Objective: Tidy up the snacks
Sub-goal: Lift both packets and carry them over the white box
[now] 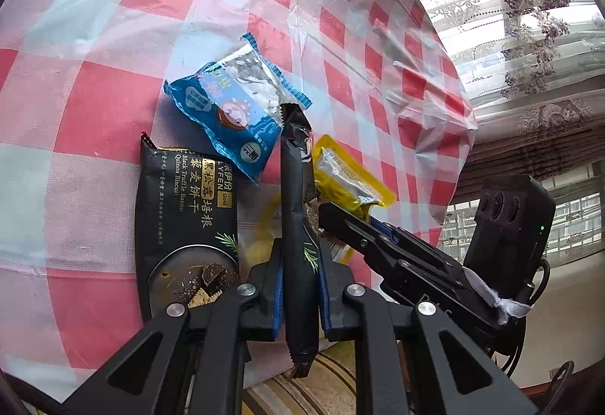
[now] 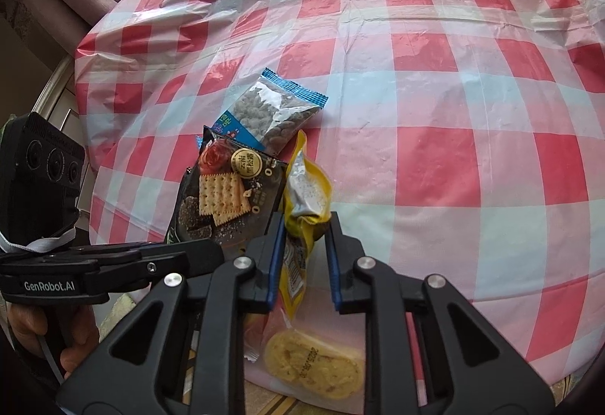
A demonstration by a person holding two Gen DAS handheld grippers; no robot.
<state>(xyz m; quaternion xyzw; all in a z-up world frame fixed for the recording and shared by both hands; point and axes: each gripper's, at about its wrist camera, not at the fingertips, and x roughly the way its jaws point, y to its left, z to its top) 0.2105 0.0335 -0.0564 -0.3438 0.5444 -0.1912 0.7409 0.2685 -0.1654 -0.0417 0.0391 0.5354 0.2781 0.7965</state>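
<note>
My left gripper [image 1: 300, 256] is shut on a black biscuit packet [image 1: 295, 165], held on edge just above the table; the right wrist view shows its cracker picture [image 2: 230, 195]. A second black biscuit packet [image 1: 185, 218] lies flat to its left. Beyond them lies a blue snack packet [image 1: 234, 112] [image 2: 272, 112]. My right gripper [image 2: 304, 226] [image 1: 329, 214] is shut on a crumpled yellow packet [image 2: 306, 188] [image 1: 348, 180], pads pressing both sides. A clear packet with a round yellow cake [image 2: 314, 366] lies under that gripper.
The table wears a red and white checked plastic cloth [image 2: 453, 150] [image 1: 113, 105], wrinkled toward its far side. All snacks cluster at the near edge. A hand [image 2: 75, 335] holds the left gripper's handle. Curtains and a window [image 1: 529, 37] stand past the table's right edge.
</note>
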